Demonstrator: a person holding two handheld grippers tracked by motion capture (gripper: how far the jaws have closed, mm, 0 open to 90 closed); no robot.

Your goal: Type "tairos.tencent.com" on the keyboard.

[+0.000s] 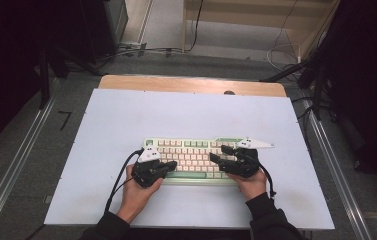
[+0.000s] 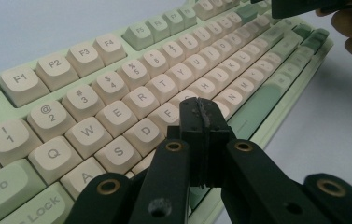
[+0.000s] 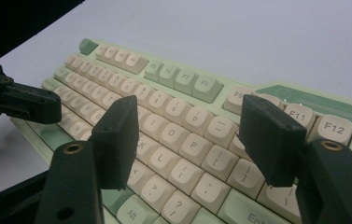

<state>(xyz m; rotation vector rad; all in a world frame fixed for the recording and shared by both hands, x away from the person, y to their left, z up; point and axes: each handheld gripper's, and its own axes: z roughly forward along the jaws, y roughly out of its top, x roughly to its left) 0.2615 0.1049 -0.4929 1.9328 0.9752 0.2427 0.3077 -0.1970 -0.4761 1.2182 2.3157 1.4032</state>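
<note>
High view: the keyboard point(image 1: 191, 159) lies on the white tabletop point(image 1: 126, 120), nearer the front edge than the back edge, roughly centred between the left and right edges. Its long axis runs parallel to the front edge. The left tool point(image 1: 168, 165) sits over the left part of the key field; the right tool point(image 1: 217, 157) sits over the right part. Both tools point inward toward the middle of the keyboard, tips near each other but apart.

Left gripper view: the left tool point(image 2: 200, 116) has its jaws fully closed, pad against pad, with nothing between them. The closed tip hangs just above the home row, next to the F key, with the keys lying directly below and ahead of it. This closed tip appears the nearer of the two to a key, and looks set for a single-key press.

Right gripper view: the right tool point(image 3: 192, 135) stands wide open with nothing held; its jaws straddle the O, P and bracket keys from above without touching them.

The keyboard has a pale green case, cream letter and number keys, and green modifier and function keys. The space bar is a darker green. Legends are dark and legible.
</note>
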